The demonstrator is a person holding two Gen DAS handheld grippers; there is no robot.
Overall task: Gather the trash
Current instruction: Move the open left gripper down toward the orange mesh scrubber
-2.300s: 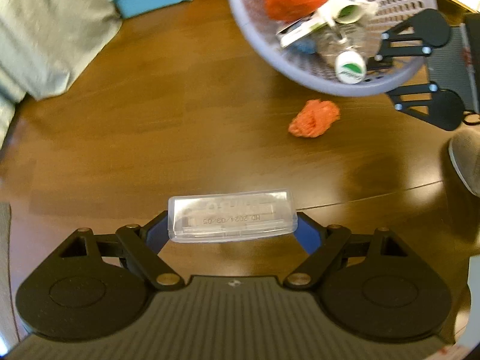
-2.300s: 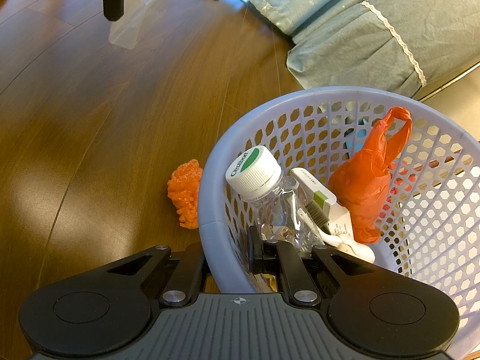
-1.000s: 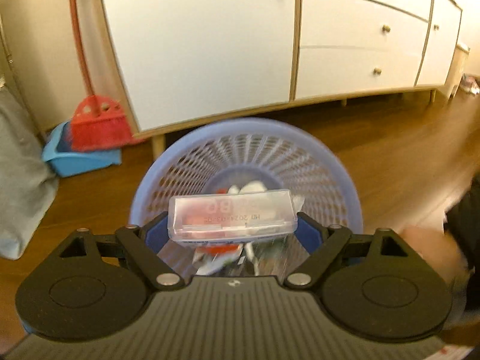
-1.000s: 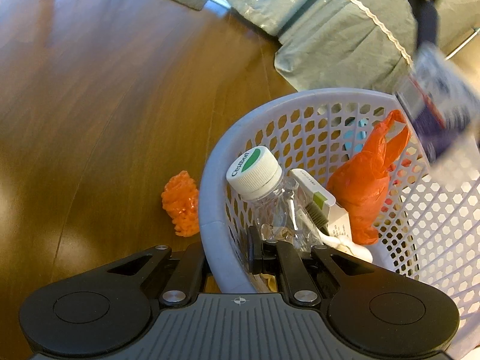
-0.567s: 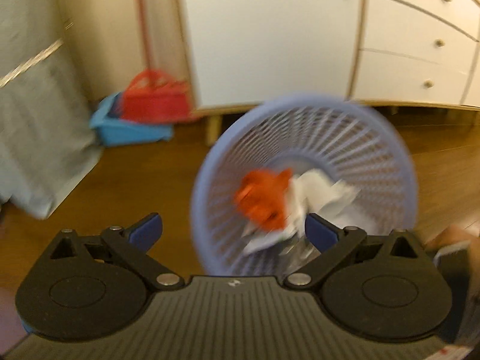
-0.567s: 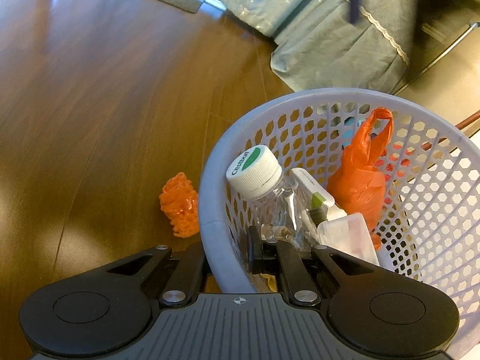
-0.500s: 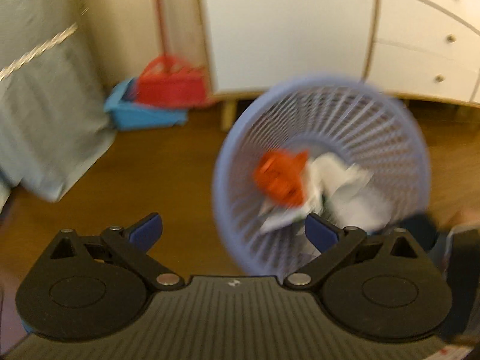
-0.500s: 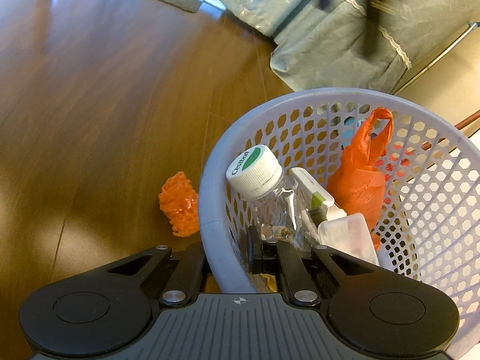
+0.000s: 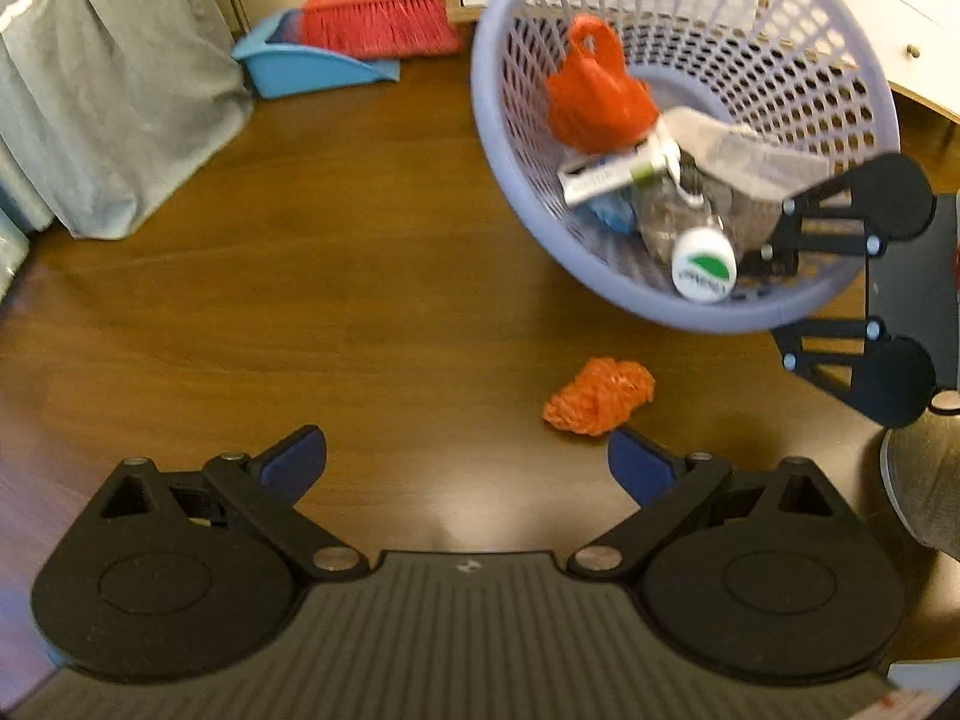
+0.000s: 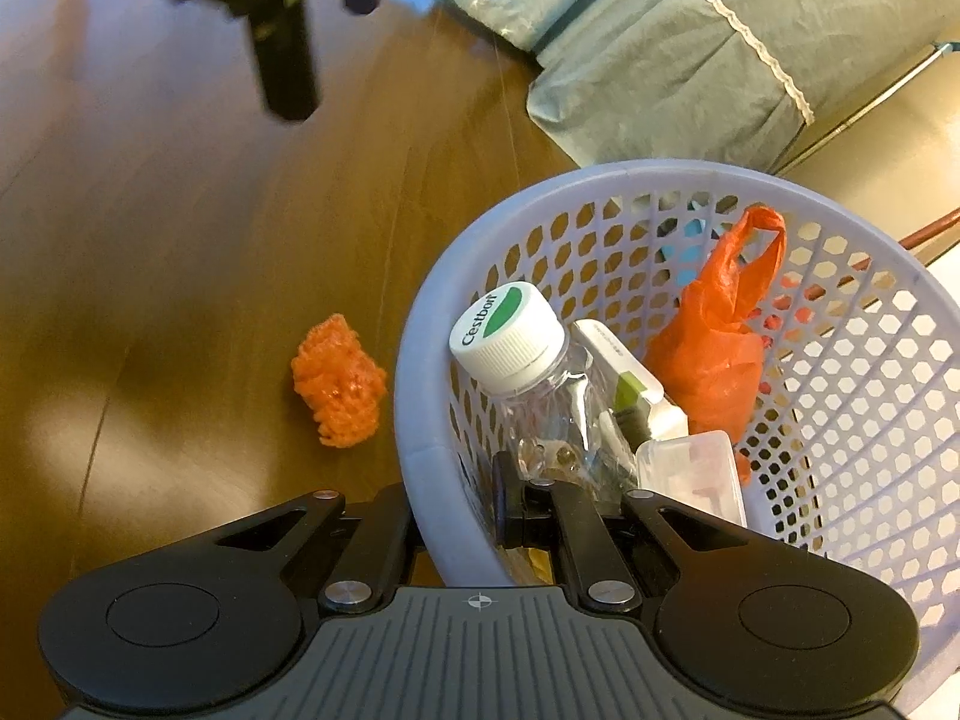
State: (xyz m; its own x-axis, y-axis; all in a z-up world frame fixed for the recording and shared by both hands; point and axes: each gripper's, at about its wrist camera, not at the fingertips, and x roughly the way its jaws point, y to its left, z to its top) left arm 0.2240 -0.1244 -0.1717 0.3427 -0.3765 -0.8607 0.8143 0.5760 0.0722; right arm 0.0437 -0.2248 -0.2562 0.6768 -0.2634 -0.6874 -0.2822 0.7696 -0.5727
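The left gripper fills the bottom of the left wrist view with its 2 blue-tipped fingers spread wide and nothing between them, above bare wooden floor. Just above its right finger, at the lower centre-right of the frame, lies a crumpled orange wad, apart from the basket. The lavender mesh basket sits tilted in the upper right of that view. The right gripper is clamped on its rim, 1 finger outside the wall and 1 inside, seen at the lower centre of the right wrist view. In the basket lie a clear bottle with a white and green cap, an orange plastic bag, a white and green carton and a clear plastic box. In the right wrist view the orange wad sits left of the basket wall, at centre-left. A red broom and blue dustpan stand in the upper left of the left wrist view, beside grey-green fabric.
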